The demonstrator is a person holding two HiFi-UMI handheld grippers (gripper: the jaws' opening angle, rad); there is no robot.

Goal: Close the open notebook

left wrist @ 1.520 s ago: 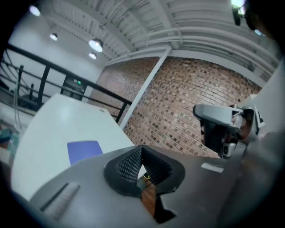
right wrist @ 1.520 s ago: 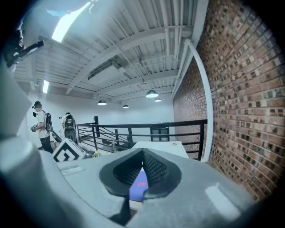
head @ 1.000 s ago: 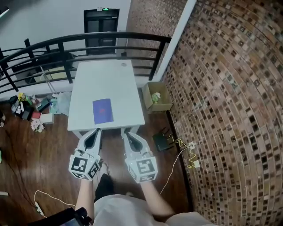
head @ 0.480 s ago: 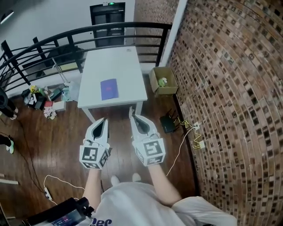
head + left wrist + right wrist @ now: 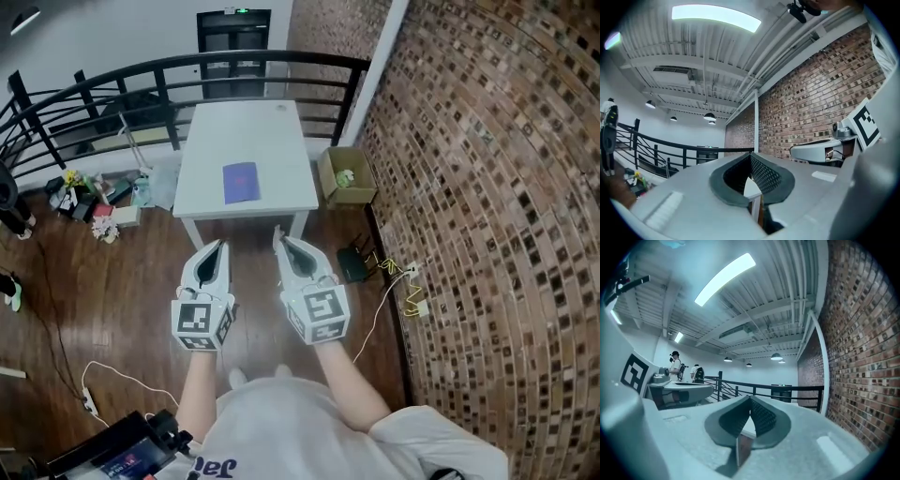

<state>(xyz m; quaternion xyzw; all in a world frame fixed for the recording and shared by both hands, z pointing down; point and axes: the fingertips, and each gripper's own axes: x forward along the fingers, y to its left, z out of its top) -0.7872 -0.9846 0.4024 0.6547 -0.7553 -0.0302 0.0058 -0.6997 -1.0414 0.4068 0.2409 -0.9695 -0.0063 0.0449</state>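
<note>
A purple notebook [image 5: 241, 182] lies closed and flat on the white table [image 5: 214, 131], near its front half. Both grippers hover over the wooden floor in front of the table, apart from it and pointing toward it. My left gripper [image 5: 221, 244] is shut with nothing between its jaws; its own view [image 5: 751, 154] shows the tips meeting. My right gripper [image 5: 277, 234] stands beside it, also shut and empty, as the right gripper view [image 5: 750, 398] confirms. The notebook shows in neither gripper view.
A black railing [image 5: 187, 70] curves behind the table. A cardboard box [image 5: 346, 178] stands at the table's right, against the brick wall [image 5: 469, 187]. A black device [image 5: 352, 265] and cables lie on the floor. Clutter [image 5: 89, 202] sits at the left.
Both grippers have drawn back from the table's front edge toward the person and risen a little. The table and notebook now lie farther ahead. The notebook has not moved.
</note>
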